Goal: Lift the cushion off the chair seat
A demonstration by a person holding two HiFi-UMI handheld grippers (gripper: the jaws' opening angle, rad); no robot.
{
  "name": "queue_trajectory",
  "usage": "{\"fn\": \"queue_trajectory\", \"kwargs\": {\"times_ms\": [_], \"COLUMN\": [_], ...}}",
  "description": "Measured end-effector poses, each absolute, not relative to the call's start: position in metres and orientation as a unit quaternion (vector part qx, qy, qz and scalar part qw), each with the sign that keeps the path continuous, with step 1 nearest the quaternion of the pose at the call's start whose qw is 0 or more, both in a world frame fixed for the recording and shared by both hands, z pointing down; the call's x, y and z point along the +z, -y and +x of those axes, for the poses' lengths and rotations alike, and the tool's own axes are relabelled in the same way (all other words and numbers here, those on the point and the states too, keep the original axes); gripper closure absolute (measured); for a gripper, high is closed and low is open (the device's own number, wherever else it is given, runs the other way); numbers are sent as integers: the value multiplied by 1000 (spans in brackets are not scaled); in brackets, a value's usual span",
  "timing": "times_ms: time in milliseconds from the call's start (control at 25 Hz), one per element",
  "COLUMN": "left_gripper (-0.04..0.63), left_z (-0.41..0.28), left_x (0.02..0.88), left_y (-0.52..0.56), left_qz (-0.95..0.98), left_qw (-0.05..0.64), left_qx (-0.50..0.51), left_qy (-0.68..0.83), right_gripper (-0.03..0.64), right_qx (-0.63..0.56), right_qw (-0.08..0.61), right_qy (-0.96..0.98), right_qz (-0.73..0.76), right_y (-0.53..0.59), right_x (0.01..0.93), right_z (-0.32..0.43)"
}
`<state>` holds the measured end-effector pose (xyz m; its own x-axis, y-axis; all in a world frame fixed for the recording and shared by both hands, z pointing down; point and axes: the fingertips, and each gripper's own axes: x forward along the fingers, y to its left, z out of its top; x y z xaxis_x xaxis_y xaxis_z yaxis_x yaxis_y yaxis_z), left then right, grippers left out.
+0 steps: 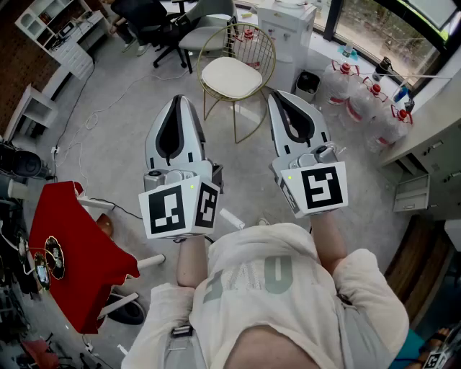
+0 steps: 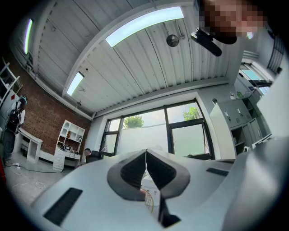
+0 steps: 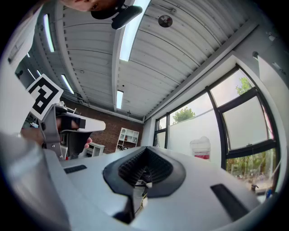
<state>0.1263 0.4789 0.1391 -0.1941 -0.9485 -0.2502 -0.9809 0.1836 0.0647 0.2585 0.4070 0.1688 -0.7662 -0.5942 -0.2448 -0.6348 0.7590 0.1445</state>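
Observation:
A cream round cushion (image 1: 230, 77) lies on the seat of a gold wire chair (image 1: 251, 42) standing on the floor ahead of me. Both grippers are held up side by side in front of the person, well short of the chair and tilted slightly upward. My left gripper (image 1: 178, 101) is shut with nothing in it; in the left gripper view its jaws (image 2: 146, 154) meet in a thin line. My right gripper (image 1: 278, 96) is also shut and empty, its dark pads (image 3: 135, 168) drawn together. The right gripper view shows the left gripper (image 3: 67, 125) off to the side.
A red-covered table (image 1: 79, 252) stands at the left. Several water jugs (image 1: 346, 81) and a black bin (image 1: 307, 83) sit right of the chair, with a white cabinet (image 1: 288, 25) behind it. Black office chairs (image 1: 155, 21) stand at the back, and cables trail over the grey floor.

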Motion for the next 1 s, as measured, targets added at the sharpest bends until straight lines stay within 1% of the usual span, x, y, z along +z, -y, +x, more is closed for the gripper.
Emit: {"fn": "queue_trajectory", "kwargs": {"times_ms": [320,520,800,1000], "left_gripper": [581,580,581,581], "left_z": [117,110,95,60], "left_x": [147,161,183,201], "left_y": [-466,-452,-430,-403], "left_qz": [-622,-617,-611,-608], "left_qw": [69,56,34,19], "left_qx": [102,94,87,104], "left_qy": [-774,-779,-786,-787], "right_gripper": [601,601,601,601], "right_qx": [106,75,46,54], "right_qw": [91,102,89,74], "right_qy": [-934,-935,-938,-939], "right_qz": [-329,-331,-332,-332], "right_y": [-392,-375,-345,-318], "right_x": [176,188,210,223], "right_z": [256,258,251,227]}}
